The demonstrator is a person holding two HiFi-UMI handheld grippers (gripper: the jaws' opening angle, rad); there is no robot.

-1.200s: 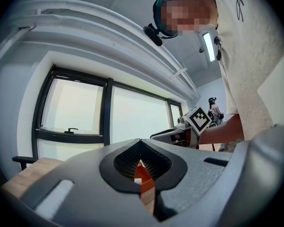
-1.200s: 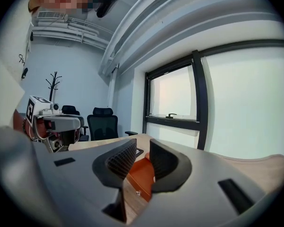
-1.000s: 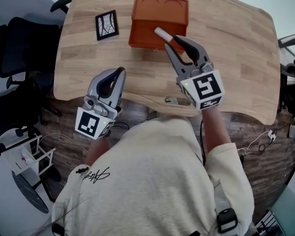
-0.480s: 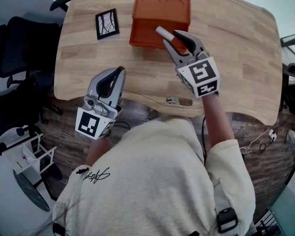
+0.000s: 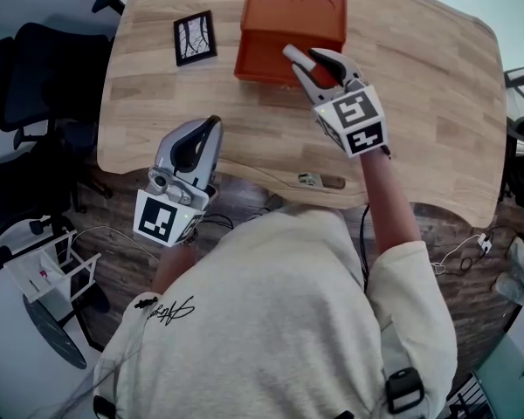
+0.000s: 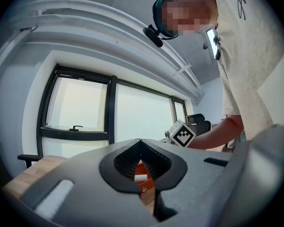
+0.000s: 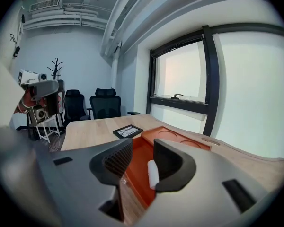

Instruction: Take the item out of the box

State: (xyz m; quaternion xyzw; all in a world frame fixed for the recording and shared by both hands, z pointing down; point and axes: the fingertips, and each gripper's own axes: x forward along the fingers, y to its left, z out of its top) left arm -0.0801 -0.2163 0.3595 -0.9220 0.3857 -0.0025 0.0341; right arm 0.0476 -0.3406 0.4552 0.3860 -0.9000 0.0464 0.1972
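White item [image 7: 152, 173] not grabbed, partly blocked
Left gripper [image 5: 213, 126] is seen shut; farther out, the jaws of the right gripper [image 7: 142, 146] have just been opening, the item framed between them inside the orange box [image 5: 271, 24], its side covered by one jaw.

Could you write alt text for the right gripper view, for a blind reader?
The right tool, whose jaws have just been opening and grip nothing, points at an open orange box on a wooden table. A small white item in the box shows in the gap, beside the right-hand jaw. A black-framed square lies left of the box.
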